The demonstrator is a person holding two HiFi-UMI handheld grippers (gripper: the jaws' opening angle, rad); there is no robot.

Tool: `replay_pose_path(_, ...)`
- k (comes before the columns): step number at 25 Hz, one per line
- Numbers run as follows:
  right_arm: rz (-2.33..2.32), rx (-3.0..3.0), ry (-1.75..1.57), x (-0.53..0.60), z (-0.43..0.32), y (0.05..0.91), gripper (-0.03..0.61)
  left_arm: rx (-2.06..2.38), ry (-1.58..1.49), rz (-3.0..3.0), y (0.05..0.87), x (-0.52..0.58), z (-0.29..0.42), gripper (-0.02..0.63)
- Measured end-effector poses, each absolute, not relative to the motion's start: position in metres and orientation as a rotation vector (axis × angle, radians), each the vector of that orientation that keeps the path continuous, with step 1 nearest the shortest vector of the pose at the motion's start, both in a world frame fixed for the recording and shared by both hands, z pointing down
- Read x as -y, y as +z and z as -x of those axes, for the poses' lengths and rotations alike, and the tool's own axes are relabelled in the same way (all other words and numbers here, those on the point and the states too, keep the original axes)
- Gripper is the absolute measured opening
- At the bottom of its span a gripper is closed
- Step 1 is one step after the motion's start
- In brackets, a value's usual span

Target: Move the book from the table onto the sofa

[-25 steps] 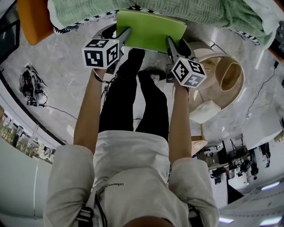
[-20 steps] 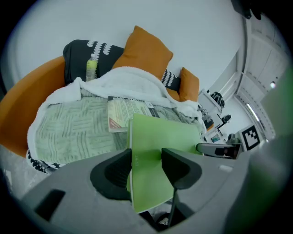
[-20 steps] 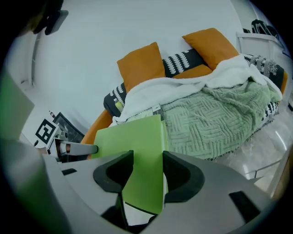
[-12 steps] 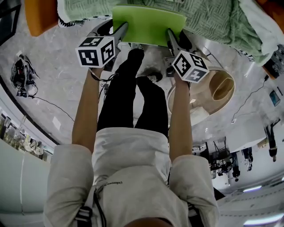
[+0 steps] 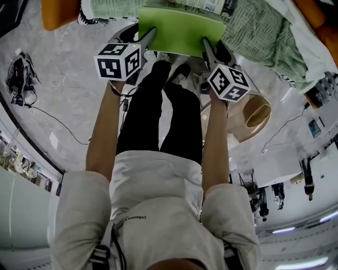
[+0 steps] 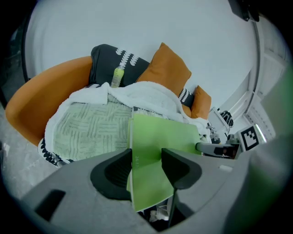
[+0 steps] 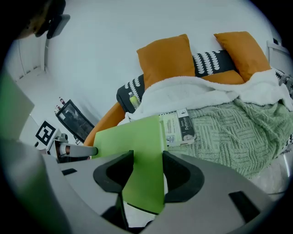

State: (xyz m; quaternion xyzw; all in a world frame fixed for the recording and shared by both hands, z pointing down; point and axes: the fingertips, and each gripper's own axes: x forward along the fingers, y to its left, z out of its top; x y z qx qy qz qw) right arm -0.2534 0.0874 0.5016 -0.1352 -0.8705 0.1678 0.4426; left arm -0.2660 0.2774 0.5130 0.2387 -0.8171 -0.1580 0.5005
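Two grippers share one thin book [image 5: 179, 30] and hold it level in the air, one on each short side. The left gripper [image 5: 149, 35] pinches the book's left edge. Its own view shows the left gripper [image 6: 145, 165] with its jaws narrowed onto the book [image 6: 158, 141] and the cover running between them. The right gripper [image 5: 206, 46] pinches the right edge. In its own view the right gripper [image 7: 147, 170] has its jaws closed the same way on the book [image 7: 135, 146].

The cover is plain, bright lime green and flat, with no picture. A pale strip of page edges shows along one side. A small line of light print sits near the left edge, too small to read.

In the head view the book's far edge overlaps the near edge of the green woven blanket [image 5: 256, 29] spread over the orange sofa [image 5: 59, 11], while its near edge hangs above the person's feet and the grey marbled floor [image 5: 68, 89]. Whether it touches the blanket cannot be told. Just beyond it a second, pale-covered book [image 7: 179, 127] lies on the blanket. A white throw [image 7: 192, 93] and orange cushions [image 7: 165, 57] sit farther back. A round pale-wood table [image 5: 256, 113] stands near on the right.
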Motion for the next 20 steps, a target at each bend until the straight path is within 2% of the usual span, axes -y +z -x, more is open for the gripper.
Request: replay_pose_path(20,0.379,2.204,0.373,-0.067,0.289,0.49,0.183,2.022,-0.415,-0.579,0.499,-0.26,0.299,0.195)
